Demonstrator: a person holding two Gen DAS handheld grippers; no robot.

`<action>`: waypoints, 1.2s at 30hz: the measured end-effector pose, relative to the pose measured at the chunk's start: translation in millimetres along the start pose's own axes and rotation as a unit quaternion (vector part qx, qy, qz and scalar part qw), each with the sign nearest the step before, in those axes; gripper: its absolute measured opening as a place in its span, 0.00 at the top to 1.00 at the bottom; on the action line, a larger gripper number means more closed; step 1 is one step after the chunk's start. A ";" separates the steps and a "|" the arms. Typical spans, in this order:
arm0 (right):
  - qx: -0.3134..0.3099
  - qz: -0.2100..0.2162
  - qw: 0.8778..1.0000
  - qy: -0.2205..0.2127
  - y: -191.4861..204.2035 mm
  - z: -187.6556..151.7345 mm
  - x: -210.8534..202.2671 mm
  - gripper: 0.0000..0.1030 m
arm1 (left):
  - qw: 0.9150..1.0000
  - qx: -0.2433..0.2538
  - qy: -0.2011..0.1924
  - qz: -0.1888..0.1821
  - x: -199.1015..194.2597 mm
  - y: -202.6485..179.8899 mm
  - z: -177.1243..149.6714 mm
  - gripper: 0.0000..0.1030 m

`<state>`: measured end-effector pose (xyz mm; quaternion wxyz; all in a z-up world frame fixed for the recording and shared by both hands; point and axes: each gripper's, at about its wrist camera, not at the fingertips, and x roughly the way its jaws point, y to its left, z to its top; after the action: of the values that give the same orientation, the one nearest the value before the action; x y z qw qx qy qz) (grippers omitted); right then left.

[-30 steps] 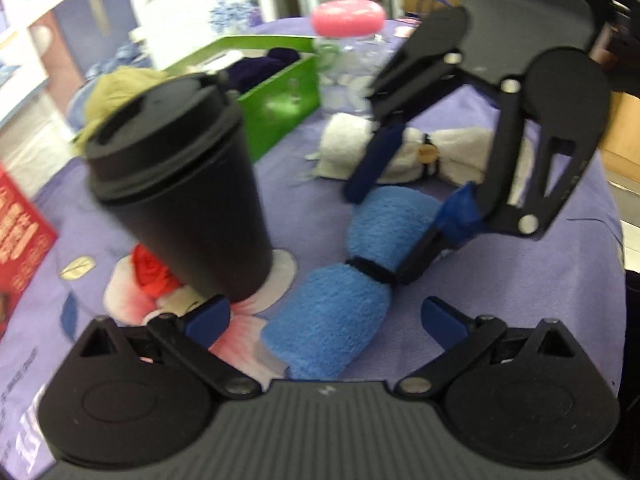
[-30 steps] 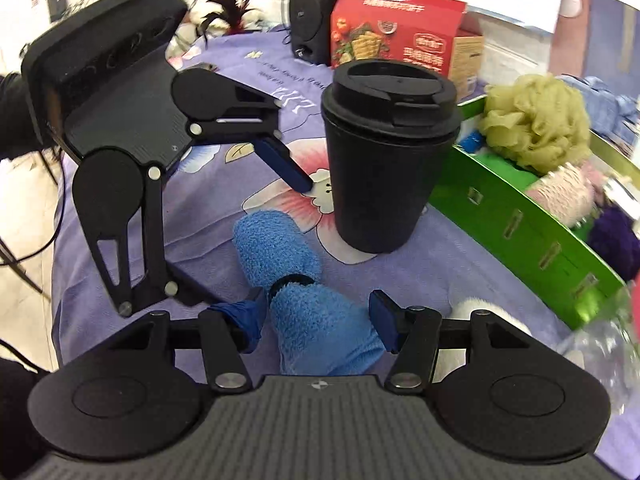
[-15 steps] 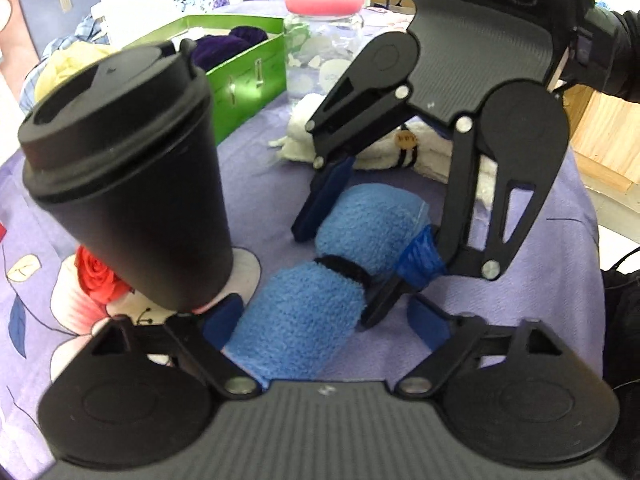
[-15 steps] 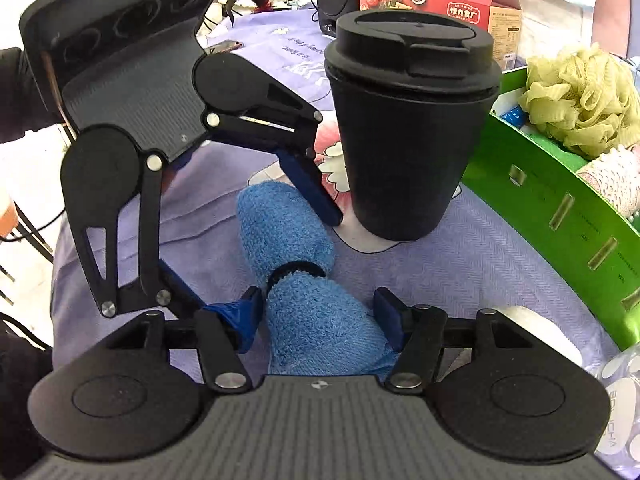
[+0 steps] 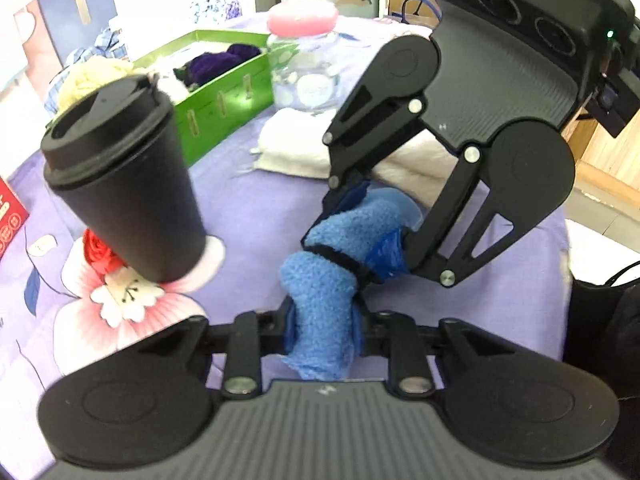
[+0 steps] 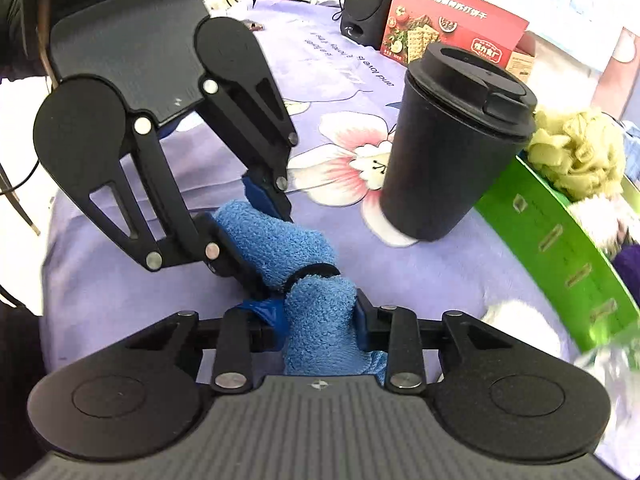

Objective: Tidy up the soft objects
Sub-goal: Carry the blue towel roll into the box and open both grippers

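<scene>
A rolled blue towel (image 5: 320, 304) tied with a black band lies between both grippers above the purple cloth. My left gripper (image 5: 322, 330) is shut on its near end. My right gripper (image 6: 320, 320) is shut on the other end; the towel (image 6: 316, 312) bends at the band. In the left wrist view the right gripper (image 5: 360, 232) clamps the far half. In the right wrist view the left gripper (image 6: 244, 232) clamps the far half. The towel is lifted off the cloth.
A black lidded cup (image 5: 124, 184) stands left of the towel, also in the right wrist view (image 6: 452, 148). A green box (image 5: 224, 92) holds soft items. A white towel (image 5: 296, 148), a pink-lidded jar (image 5: 304, 60), a red carton (image 6: 452, 32) and a speaker (image 6: 364, 4) are around.
Both grippers have closed on the blue towel from open and lifted it; the towel now bends at its band. The cup has shifted left in the left view.
</scene>
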<state>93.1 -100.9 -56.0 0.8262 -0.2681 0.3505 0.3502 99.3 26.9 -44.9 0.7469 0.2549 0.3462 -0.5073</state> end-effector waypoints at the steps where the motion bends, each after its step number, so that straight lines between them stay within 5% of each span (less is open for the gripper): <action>1: 0.003 0.001 1.000 0.001 4.2 -2.6 -5.3 0.85 | 1.000 -0.002 -0.001 -0.002 -3.3 -7.1 -0.9 0.77; 7: 0.004 -0.029 0.999 -0.013 39.8 -21.8 -40.4 0.85 | 1.000 -0.014 -0.016 -0.004 -22.6 -46.5 0.0 0.77; 12: -0.008 -0.070 0.997 -0.040 33.9 -8.0 -74.4 0.85 | 0.998 0.030 -0.047 0.034 -52.8 -58.6 33.5 0.77; 17: -0.029 -0.137 0.987 -0.075 -24.2 39.1 -109.0 0.85 | 0.986 0.087 -0.085 0.112 -80.9 -25.0 101.5 0.77; 23: -0.014 -0.173 0.983 -0.064 -135.0 94.3 -86.3 0.84 | 0.981 0.093 -0.059 0.159 -49.6 65.5 179.4 0.76; 24: -0.011 -0.172 0.983 -0.057 -151.6 98.5 -76.6 0.81 | 0.983 0.091 -0.045 0.156 -38.7 80.0 186.8 0.70; 26: 0.014 -0.140 0.990 -0.023 -184.8 101.4 -54.3 0.79 | 0.986 0.080 -0.006 0.145 -12.8 108.5 198.0 0.39; 27: 0.038 -0.119 0.992 -0.007 -201.3 101.2 -42.6 0.79 | 0.987 0.072 0.014 0.142 -0.9 120.6 201.2 0.09; 31: 0.109 -0.115 0.987 -0.003 -242.4 90.0 -20.3 0.78 | 0.986 0.027 0.040 0.163 21.4 154.1 197.5 0.04; 36: 0.151 -0.144 0.977 -0.050 -255.9 79.4 -45.3 0.77 | 0.986 -0.019 0.014 0.167 11.9 169.8 189.9 0.04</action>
<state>297.2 -220.3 77.7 0.9152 -0.1703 0.3157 0.1835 309.9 -58.8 70.5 0.8208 0.3020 0.3189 -0.3652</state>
